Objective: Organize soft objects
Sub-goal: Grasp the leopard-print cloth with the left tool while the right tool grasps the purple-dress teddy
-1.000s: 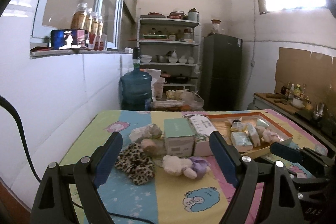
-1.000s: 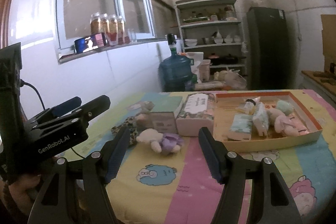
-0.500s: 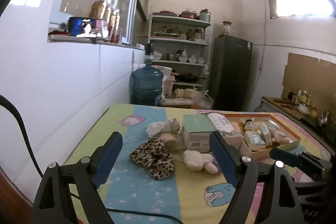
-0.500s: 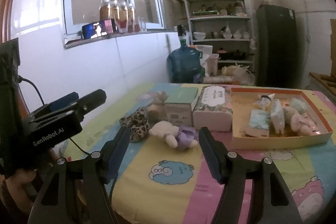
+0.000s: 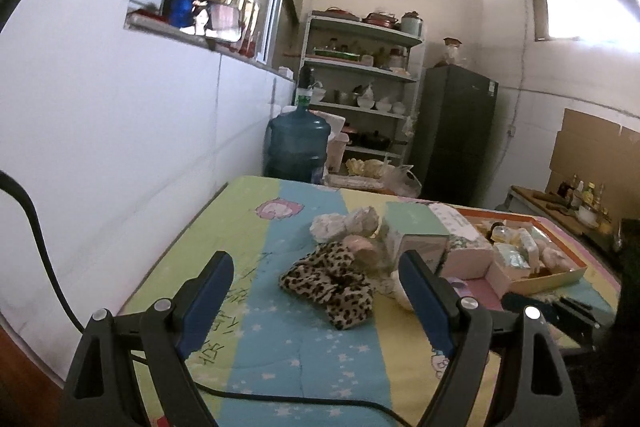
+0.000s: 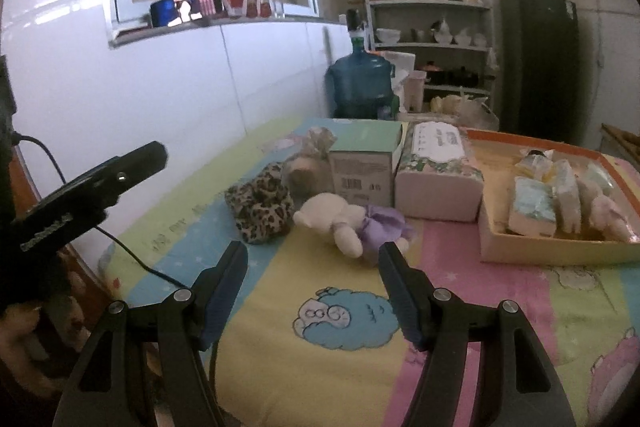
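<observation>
A leopard-print soft piece [image 5: 332,285] [image 6: 260,205] lies on the colourful cloth-covered table [image 6: 352,359]. Beside it lies a white plush bear in a purple dress [image 6: 348,221], partly hidden behind a finger in the left wrist view. A tan plush [image 6: 300,175] and a pale bundle [image 5: 344,225] sit behind them. An orange-rimmed cardboard tray [image 6: 560,247] at the right holds several soft packs. My left gripper [image 5: 316,279] is open, short of the leopard piece. My right gripper [image 6: 312,267] is open too, just short of the bear, holding nothing.
A green box [image 6: 366,167] and a floral tissue box [image 6: 438,173] stand between the toys and the tray. Behind the table are a blue water jug [image 6: 360,85], shelves [image 6: 428,27] and a dark fridge [image 6: 538,63]. A white wall runs along the left.
Both grippers have moved forward and down towards the toys, which look larger now. The left view has swung left, so the leopard piece sits between its fingers. Jaws stay as wide as before.
</observation>
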Demonstrator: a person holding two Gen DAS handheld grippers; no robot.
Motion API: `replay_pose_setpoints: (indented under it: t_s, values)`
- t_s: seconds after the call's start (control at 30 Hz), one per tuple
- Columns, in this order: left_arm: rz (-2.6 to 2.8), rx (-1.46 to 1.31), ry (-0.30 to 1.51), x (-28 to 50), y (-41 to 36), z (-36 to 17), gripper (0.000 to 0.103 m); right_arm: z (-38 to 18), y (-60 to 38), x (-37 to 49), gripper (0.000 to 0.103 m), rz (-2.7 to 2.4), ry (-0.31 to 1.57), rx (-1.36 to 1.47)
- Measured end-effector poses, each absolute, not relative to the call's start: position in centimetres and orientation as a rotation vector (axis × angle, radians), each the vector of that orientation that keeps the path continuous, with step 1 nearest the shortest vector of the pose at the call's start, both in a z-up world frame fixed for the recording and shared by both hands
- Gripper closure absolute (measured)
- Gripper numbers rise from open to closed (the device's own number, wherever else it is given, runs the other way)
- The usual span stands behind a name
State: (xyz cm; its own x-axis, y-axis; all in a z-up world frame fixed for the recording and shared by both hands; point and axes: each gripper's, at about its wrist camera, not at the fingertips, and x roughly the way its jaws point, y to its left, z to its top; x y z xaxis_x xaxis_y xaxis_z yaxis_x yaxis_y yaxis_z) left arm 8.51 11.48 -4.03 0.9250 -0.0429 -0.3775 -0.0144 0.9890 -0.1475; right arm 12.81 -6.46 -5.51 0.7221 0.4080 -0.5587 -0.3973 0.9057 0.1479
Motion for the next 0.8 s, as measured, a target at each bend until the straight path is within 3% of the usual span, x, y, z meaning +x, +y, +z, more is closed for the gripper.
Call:
replay_pose_setpoints:
  t_s: [0.4,0.8]
  values:
    - [-0.006,-0.169,0.445,9.8,13.7,-6.0,0.018,-7.4,-5.7,21.5,0.029,0.498,0.789,-0.17]
    - [-0.002,-0.183,0.489,11.3,14.1,-7.1,0.018,-9.7,-5.1,25.1,0.029,0.671,0.906,-0.096]
